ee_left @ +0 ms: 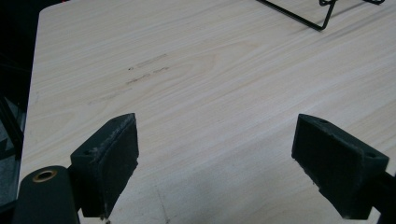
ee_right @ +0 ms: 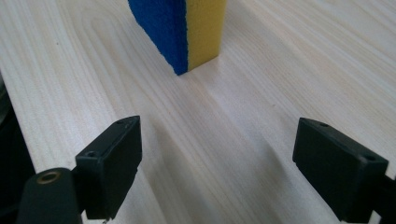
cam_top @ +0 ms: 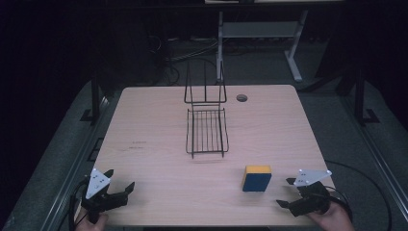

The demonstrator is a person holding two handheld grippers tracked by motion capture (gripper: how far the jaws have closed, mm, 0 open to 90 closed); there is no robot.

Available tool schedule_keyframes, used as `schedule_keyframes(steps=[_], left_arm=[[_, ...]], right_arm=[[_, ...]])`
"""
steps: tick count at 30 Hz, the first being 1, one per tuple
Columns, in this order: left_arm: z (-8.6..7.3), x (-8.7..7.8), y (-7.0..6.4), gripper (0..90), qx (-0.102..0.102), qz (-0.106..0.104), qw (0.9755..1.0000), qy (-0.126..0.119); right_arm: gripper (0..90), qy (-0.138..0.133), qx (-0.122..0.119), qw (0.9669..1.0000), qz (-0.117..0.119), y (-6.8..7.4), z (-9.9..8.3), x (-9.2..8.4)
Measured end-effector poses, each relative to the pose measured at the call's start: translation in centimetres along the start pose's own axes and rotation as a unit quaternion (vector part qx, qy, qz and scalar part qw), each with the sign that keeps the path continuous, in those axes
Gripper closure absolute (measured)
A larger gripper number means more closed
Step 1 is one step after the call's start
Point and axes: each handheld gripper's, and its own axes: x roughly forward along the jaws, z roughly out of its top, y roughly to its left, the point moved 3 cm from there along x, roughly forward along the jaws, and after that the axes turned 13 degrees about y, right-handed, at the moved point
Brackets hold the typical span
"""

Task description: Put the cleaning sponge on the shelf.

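Note:
A blue and yellow sponge (cam_top: 256, 178) stands on edge on the wooden table (cam_top: 159, 125), near the front right. My right gripper (cam_top: 287, 193) rests just right of it at the front edge, jaws wide open and empty. In the right gripper view the sponge (ee_right: 184, 28) rises a short way ahead of the open gripper (ee_right: 217, 163). My left gripper (cam_top: 119, 181) sits at the front left corner, open and empty; in the left gripper view its gripper (ee_left: 215, 163) faces bare wood. A black wire rack (cam_top: 207, 122) stands mid-table, its foot (ee_left: 322, 16) at the top of the left gripper view.
A round cable hole (cam_top: 242, 98) lies in the table's far right area. Faint scuff marks (cam_top: 137, 145) mark the wood left of the rack. A white desk frame (cam_top: 260, 38) stands on the dark floor beyond the table.

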Motion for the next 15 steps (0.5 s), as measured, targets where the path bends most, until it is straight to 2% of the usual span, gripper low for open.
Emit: schedule_keyframes(steps=[15], left_arm=[[0.0, 0.0, 0.0, 14.1, 0.0, 0.001, 1.0, 0.0]], right_arm=[[16.1, -0.001, -0.032, 0.9995, 0.008, 0.9, 1.6, 0.6]])
